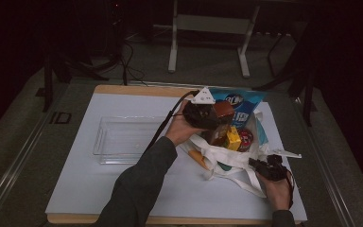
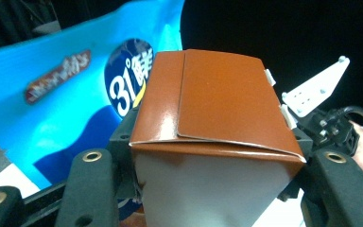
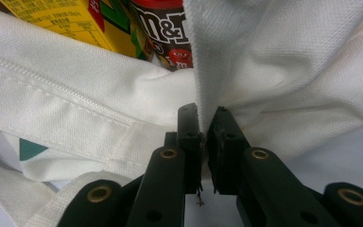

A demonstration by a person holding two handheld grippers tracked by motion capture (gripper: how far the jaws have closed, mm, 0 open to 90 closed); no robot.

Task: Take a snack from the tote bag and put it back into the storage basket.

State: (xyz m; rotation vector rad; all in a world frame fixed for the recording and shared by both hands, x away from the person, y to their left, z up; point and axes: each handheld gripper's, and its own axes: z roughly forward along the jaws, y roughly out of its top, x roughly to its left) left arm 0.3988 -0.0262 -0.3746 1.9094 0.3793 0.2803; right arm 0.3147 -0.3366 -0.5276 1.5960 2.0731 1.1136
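Observation:
My left gripper (image 1: 216,118) is shut on a brown-topped carton (image 1: 223,113), held above the open mouth of a white cloth bag (image 1: 227,158). In the left gripper view the carton (image 2: 217,104) sits between the black jaws, pressed on both sides. My right gripper (image 1: 255,164) is at the bag's near right corner, shut on a fold of the bag's fabric (image 3: 264,71). Inside the bag are a yellow box (image 1: 233,138) and a brown M&M's pack (image 1: 246,138). A blue snack bag (image 1: 241,101) stands behind them.
A clear plastic tray (image 1: 118,139) lies empty to the left of the bag on the white mat (image 1: 99,189). Beyond the wooden table edge are dark floor, cables and a white stand's legs (image 1: 172,56).

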